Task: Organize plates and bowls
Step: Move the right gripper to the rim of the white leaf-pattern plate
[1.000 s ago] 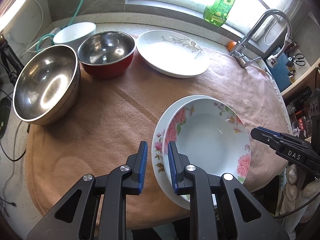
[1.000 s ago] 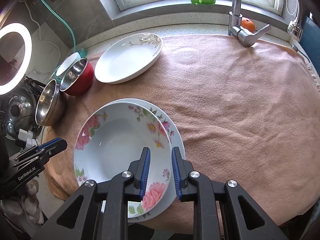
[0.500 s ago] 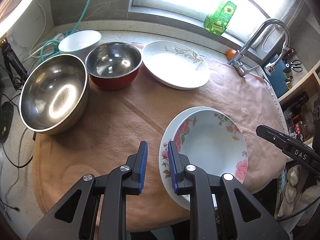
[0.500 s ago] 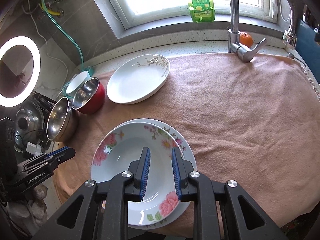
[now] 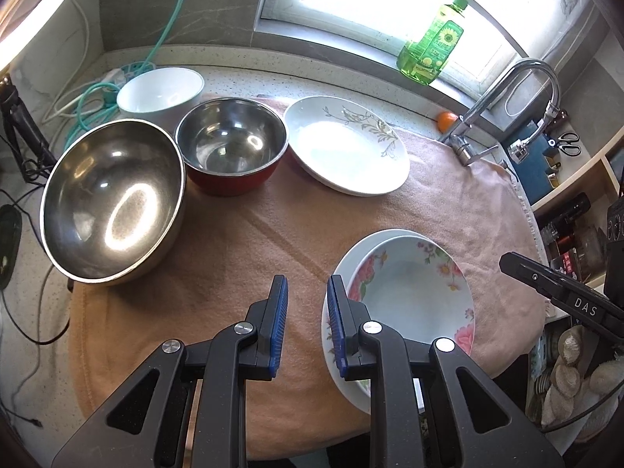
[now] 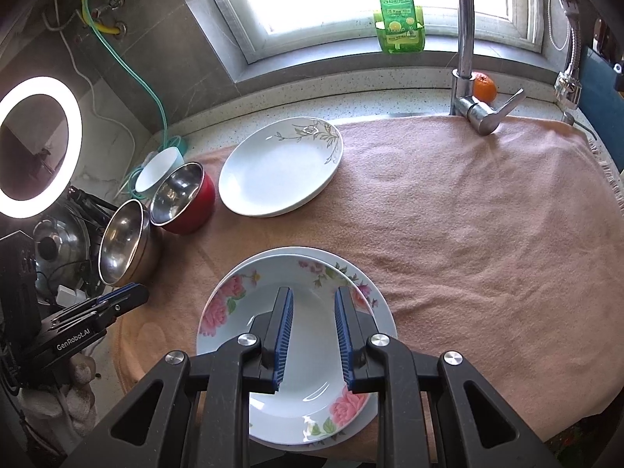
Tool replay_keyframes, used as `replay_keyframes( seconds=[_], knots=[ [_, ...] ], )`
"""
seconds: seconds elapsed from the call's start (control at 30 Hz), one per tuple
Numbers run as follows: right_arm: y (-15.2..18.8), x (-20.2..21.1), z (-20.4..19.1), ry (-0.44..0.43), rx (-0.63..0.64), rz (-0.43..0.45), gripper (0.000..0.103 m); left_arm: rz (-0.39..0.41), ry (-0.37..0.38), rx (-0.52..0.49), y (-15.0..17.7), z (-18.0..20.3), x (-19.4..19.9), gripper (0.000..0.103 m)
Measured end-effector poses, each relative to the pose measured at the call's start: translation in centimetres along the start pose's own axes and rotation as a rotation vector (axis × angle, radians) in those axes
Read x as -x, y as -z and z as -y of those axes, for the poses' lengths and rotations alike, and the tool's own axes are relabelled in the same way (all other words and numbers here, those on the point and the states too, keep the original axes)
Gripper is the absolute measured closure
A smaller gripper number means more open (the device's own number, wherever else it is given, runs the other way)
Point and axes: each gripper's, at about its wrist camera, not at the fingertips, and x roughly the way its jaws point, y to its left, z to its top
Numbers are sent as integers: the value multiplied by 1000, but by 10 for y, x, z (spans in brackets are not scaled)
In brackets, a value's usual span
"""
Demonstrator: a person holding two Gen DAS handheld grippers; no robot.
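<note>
Tongs [image 6: 310,335] have risen farther above the stacked floral plates [image 6: 296,351].

On the pink towel a rose-patterned dish [image 6: 296,355] sits nested in a matching plate [image 6: 384,314] at 6 o'clock, a leaf-sprigged white plate [image 6: 279,167] (empty) at 12, and steel [image 5: 111,201], red [image 5: 232,152] and white [image 5: 160,89] bowls toward 10.
</note>
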Motion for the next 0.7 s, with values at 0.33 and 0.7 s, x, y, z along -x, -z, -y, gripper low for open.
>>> replay_keyframes(
  seconds=[0.33, 0.7],
  knots=[
    [-16, 2, -6, -12, -12, -2, 83, 8, 28, -23, -19, 3, 4, 84],
    [-72, -7, 0, -96, 83, -29, 83, 25, 19, 124, -38, -3, -3, 84]
  ],
)
